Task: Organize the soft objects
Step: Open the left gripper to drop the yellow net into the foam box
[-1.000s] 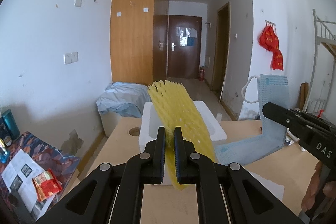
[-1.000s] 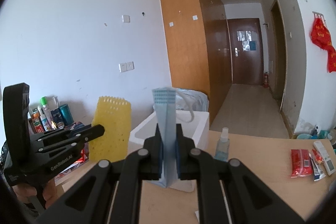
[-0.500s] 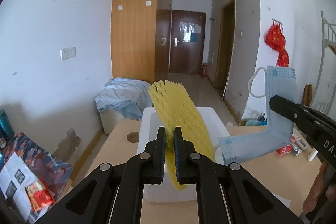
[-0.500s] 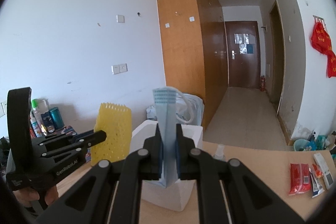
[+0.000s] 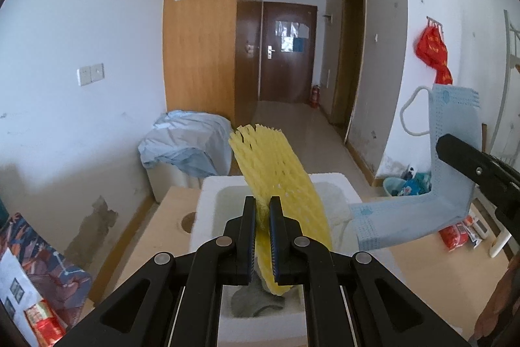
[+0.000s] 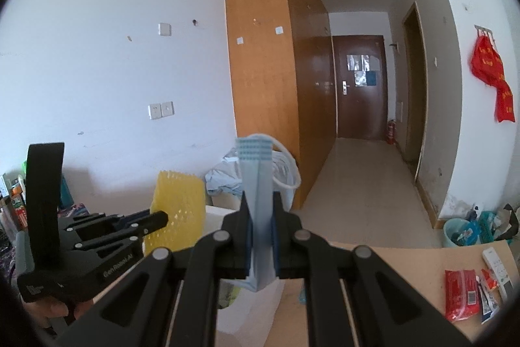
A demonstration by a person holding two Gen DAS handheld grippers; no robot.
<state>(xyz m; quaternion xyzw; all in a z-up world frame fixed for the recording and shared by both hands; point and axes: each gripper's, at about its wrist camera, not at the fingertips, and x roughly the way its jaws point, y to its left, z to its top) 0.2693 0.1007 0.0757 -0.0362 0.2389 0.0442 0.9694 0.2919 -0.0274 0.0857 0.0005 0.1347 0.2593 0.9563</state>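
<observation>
The left gripper [image 5: 262,234] has its fingers closed tight on a yellow foam net [image 5: 276,181], pinching it near its lower end so the rest stands up and leans over the open white foam box [image 5: 208,210] on the wooden table [image 5: 156,236]. Held that way, directly above the opening, it looks ready to drop in. The right gripper [image 6: 261,244] is likewise clamped on a blue face mask [image 6: 258,184], gripped at a fold so one half rises upright while the other sticks out level toward the box (its white ear loop [image 5: 411,116] dangles free). Both soft things hang in the air, neither yet in the box. Inside the box lie a grey soft piece [image 5: 256,301] at the near end and something pale yellow on the right; the rest is hidden by the gripper.
</observation>
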